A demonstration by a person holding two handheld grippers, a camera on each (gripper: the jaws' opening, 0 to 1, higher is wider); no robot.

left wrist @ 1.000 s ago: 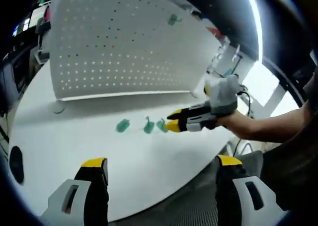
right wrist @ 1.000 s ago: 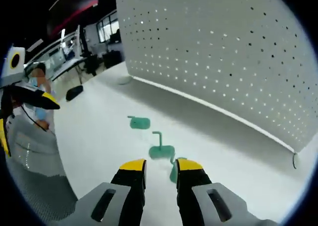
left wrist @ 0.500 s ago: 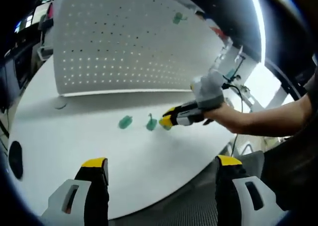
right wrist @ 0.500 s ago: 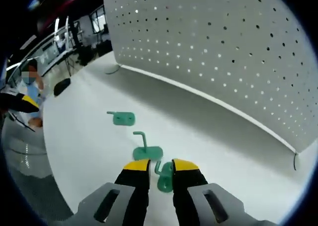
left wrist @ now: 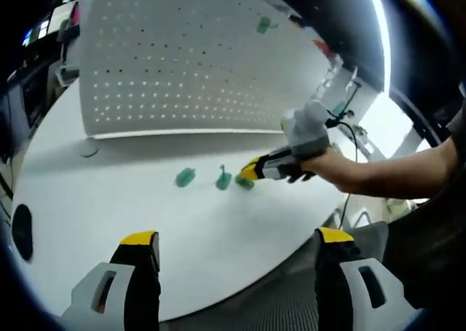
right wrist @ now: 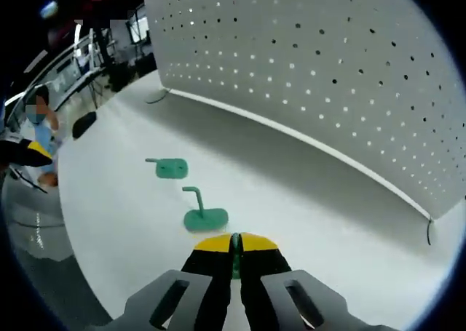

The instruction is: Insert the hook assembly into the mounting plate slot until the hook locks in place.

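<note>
**Right claw pinches a green hook on the white surface**

The left claw (left wrist: 231,249) hangs wide open and empty. On the surface (left wrist: 109,193) lie a flat hook (right wrist: 172,169) and an upright hook (right wrist: 204,215). The right claw (right wrist: 234,244) is closed, apparently on a third hook (right wrist: 234,270), below the pegboard (right wrist: 328,69).

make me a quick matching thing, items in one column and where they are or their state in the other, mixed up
1. right gripper
2. left gripper
3. pegboard
4. hook on the pegboard

a. jaws wide apart, holding nothing
b. standing at the back of the white table
c. mounted high up
d. jaws closed on a green hook

Pairs: 1-d, 2-a, 3-b, 4-c
</note>
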